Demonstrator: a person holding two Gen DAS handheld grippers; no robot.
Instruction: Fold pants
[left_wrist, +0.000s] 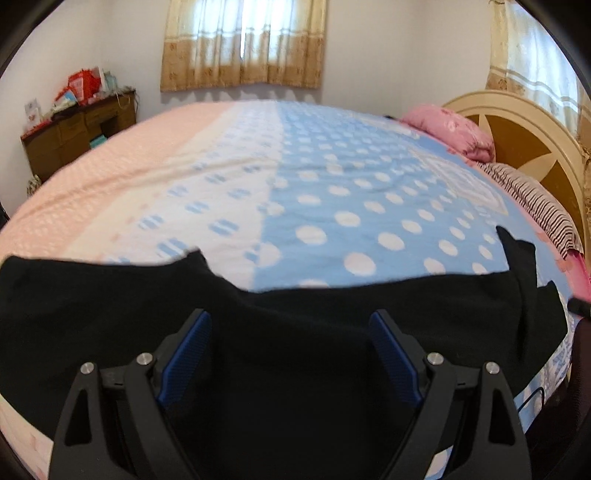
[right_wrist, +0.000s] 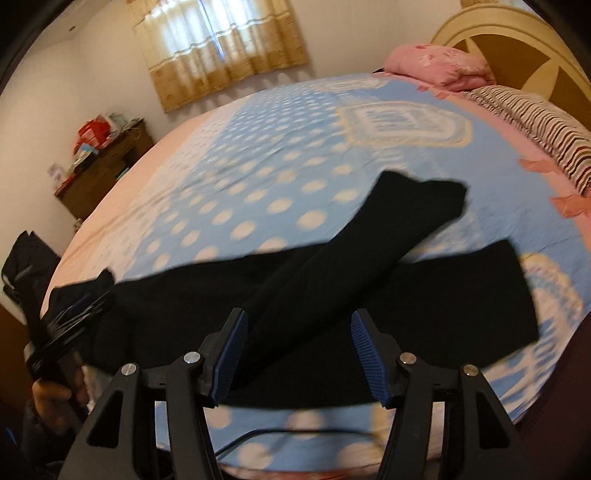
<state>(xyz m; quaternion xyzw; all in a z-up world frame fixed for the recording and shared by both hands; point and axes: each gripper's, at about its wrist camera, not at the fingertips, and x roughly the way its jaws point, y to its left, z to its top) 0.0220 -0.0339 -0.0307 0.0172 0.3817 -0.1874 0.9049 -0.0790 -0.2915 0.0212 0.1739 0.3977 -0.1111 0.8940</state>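
Black pants lie spread across the near edge of the bed. In the right wrist view one leg is folded up and slants over the rest of the pants. My left gripper hovers over the dark cloth, jaws wide apart, nothing between the blue pads. My right gripper is also open above the slanted leg, its pads clear of the fabric. The left gripper shows blurred at the pants' left end, held by a hand.
The bed has a blue sheet with white dots and a pink strip at the left. A pink pillow and a striped pillow lie by the headboard. A wooden dresser stands far left. A cable runs along the near edge.
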